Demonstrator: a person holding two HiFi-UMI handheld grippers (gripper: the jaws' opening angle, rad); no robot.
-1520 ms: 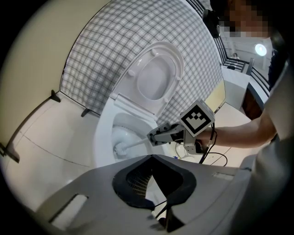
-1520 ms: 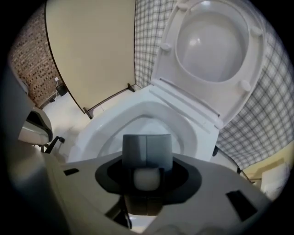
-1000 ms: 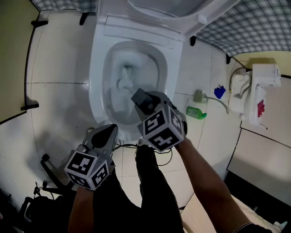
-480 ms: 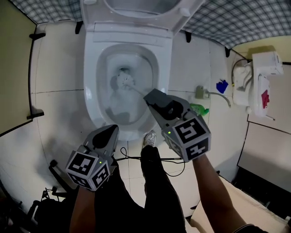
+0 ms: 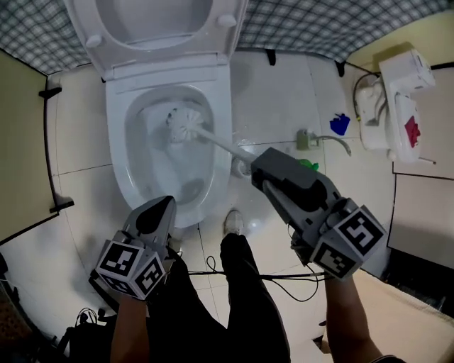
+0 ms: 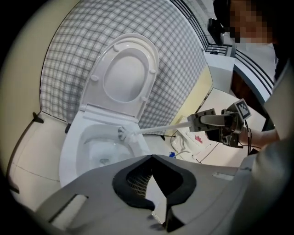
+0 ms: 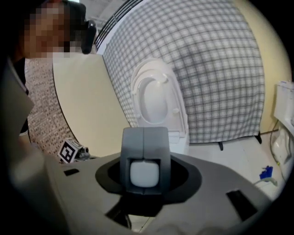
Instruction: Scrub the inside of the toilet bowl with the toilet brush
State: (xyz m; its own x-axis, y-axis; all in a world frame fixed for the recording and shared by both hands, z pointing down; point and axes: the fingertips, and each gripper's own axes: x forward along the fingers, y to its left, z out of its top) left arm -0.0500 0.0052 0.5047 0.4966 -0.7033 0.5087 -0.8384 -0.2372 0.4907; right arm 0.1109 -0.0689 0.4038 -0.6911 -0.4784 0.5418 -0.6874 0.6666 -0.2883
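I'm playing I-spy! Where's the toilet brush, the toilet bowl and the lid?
toilet brush (image 5: 186, 123): head view, white bristle head.
toilet bowl (image 5: 119, 163): head view, left rim.
lid (image 5: 156, 15): head view, its middle.

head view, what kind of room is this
A bathroom or toilet cubicle, most likely: a white toilet with its seat raised, a toilet brush over it, and a white tiled floor. The checked cloth along the wall hints at a mock-up.

Grey left gripper (image 5: 159, 210) and right gripper (image 5: 258, 169) (black-and-white marker cubes (image 5: 132, 268)), black trousers (image 5: 245, 305).
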